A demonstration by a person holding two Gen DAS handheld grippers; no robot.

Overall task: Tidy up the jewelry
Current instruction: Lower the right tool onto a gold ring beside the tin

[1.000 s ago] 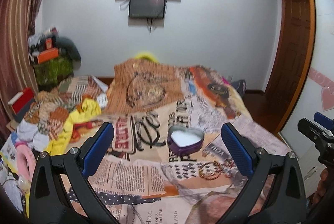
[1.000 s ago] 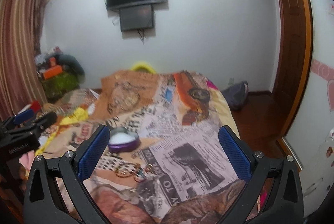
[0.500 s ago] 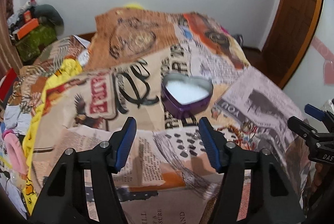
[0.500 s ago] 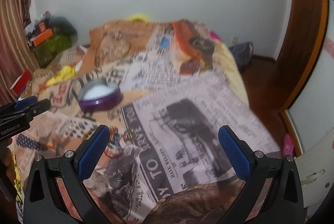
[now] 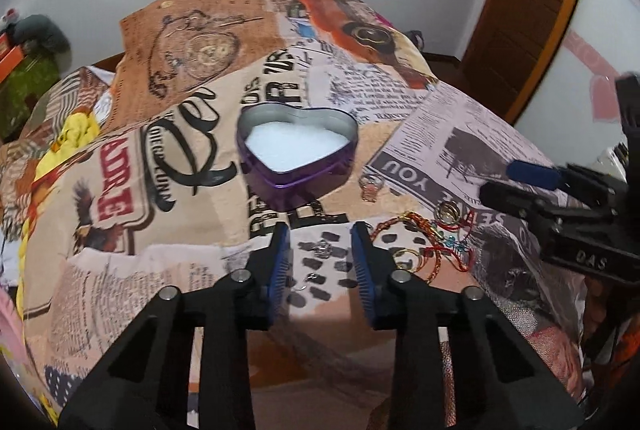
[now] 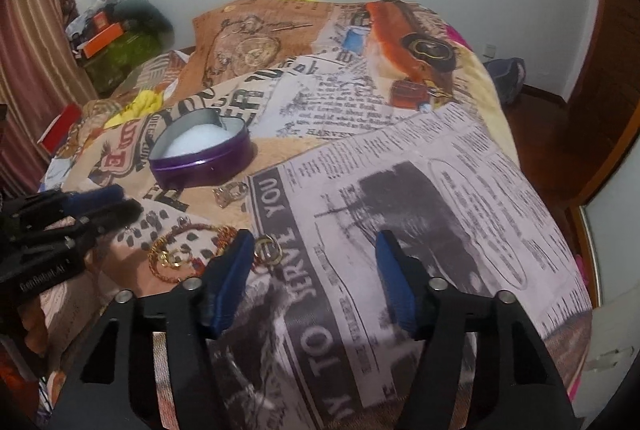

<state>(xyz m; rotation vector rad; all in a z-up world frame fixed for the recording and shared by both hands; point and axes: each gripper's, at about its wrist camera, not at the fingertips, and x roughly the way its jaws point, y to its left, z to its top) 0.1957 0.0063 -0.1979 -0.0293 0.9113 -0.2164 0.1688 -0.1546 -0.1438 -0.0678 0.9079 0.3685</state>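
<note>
A purple heart-shaped tin (image 5: 297, 149) with white padding sits open on the printed bedspread; it also shows in the right wrist view (image 6: 202, 153). My left gripper (image 5: 320, 250) is open, its jaws narrowed around a small silver ring (image 5: 322, 249) lying on the cover. A silver ring (image 5: 371, 185) lies right of the tin. Gold rings (image 5: 447, 212) and red-gold bracelets (image 5: 432, 242) lie further right. My right gripper (image 6: 316, 262) is open and empty above the bedspread, its left finger beside a gold ring (image 6: 267, 248) and a gold chain (image 6: 176, 254).
The bedspread (image 6: 400, 169) falls off to the floor at right, near a wooden door (image 5: 532, 1). Clothes and boxes (image 6: 116, 37) pile up at the far left beside a curtain. A dark bag (image 6: 506, 77) lies on the floor.
Both grippers dropped closer to the bed. The left jaws narrowed from wide open to a small gap around the small ring. The right jaws also narrowed and moved near the jewelry.
</note>
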